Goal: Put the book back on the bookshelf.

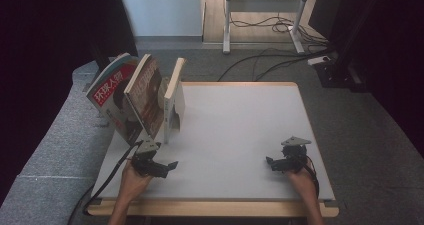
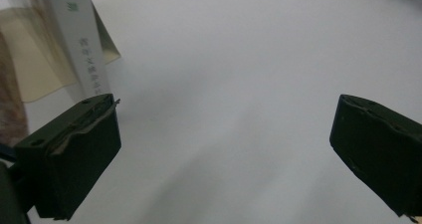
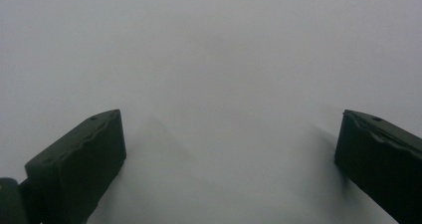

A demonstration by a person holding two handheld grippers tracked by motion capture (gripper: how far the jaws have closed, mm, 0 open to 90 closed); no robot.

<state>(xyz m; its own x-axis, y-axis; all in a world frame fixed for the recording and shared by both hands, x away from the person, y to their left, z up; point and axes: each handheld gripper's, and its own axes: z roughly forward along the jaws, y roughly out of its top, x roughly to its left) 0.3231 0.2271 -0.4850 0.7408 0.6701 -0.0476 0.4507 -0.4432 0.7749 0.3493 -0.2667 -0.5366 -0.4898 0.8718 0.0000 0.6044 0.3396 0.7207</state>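
Left gripper (image 1: pixel 167 166) sits low at the near left of the table, jaws spread wide with nothing between them, its hand (image 1: pixel 134 177) coming in from the bottom edge and a black cable trailing off the front. Over on the near right, the right gripper (image 1: pixel 272 162) rests just above the tabletop too, jaws also wide apart and empty, pointing inward toward its partner. They're well apart from each other.

Now the books: three stand in a leaning row at the far left of the table, just beyond the left gripper. A red-covered magazine (image 1: pixel 111 87) tilts outward at the edge, a brown-covered book (image 1: pixel 147 96) leans beside it, and a thin white book (image 1: pixel 174 92) stands nearly upright on the inner side. In the left gripper view, that white book's spine (image 2: pixel 79 45) rises right by the left jaw.

White table (image 1: pixel 240 130) with a wooden rim, grey carpet around it, cables (image 1: pixel 270 25) and a desk frame (image 1: pixel 262 5) behind.
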